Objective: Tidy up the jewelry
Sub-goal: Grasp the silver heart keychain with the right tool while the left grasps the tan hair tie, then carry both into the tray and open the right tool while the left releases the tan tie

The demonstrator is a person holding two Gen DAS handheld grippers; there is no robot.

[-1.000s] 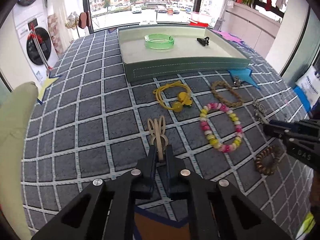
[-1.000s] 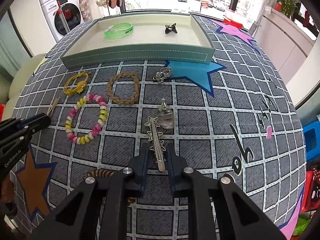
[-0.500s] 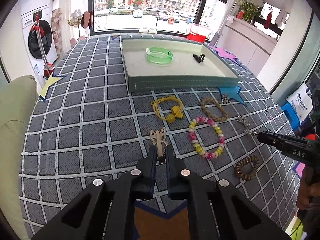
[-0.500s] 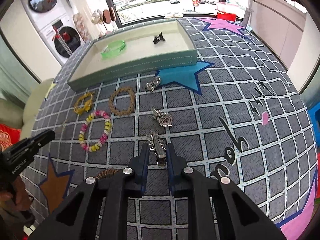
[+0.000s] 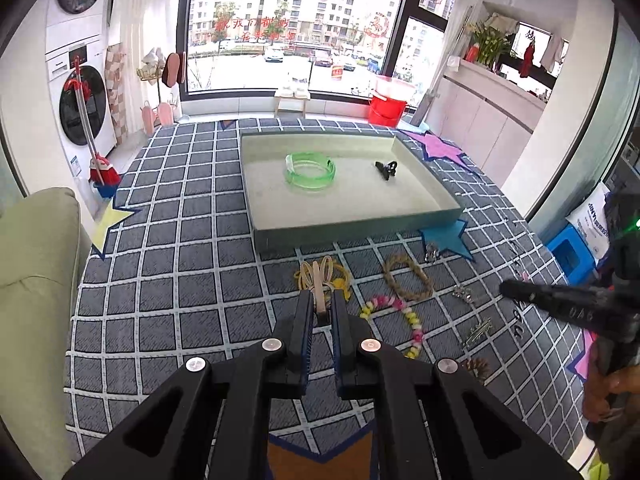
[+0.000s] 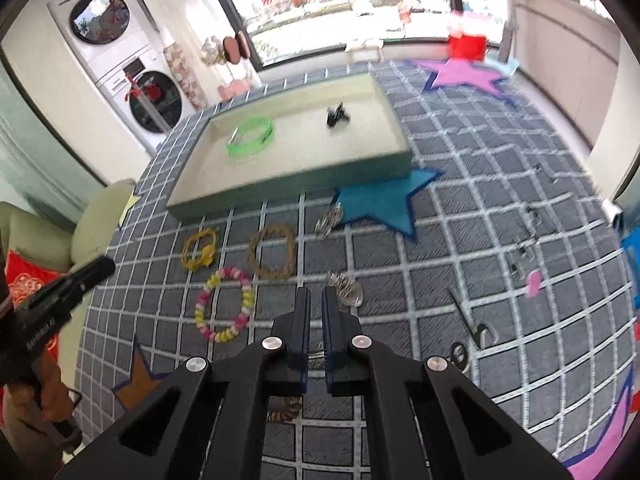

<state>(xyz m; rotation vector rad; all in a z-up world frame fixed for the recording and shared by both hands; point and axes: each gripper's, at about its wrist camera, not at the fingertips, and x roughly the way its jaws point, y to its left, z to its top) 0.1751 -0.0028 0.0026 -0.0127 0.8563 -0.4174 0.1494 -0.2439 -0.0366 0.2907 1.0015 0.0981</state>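
The left gripper [image 5: 319, 312] is pinching the beige hair clip [image 5: 318, 276] between its jaws, above the table [image 5: 160, 280]; the right gripper [image 6: 315, 312] is closed (silver clip [image 6: 316, 356] deep between its jaws).

We see a matt woven carpet [image 5: 168, 240] under a tray [image 5: 352, 228] with a smooth, dull cream lining. In it lie a glossy clear-green plastic bangle [image 5: 310, 168] and a shiny black clip [image 5: 386, 169]. On the carpet: a rough braided rope ring [image 5: 408, 276], a glossy plastic bead bracelet [image 6: 224, 308], bright metal charms [image 6: 346, 290]. Our left gripper [image 5: 320, 314], matt black plastic, pinches a smooth cream hair clip [image 5: 318, 276].
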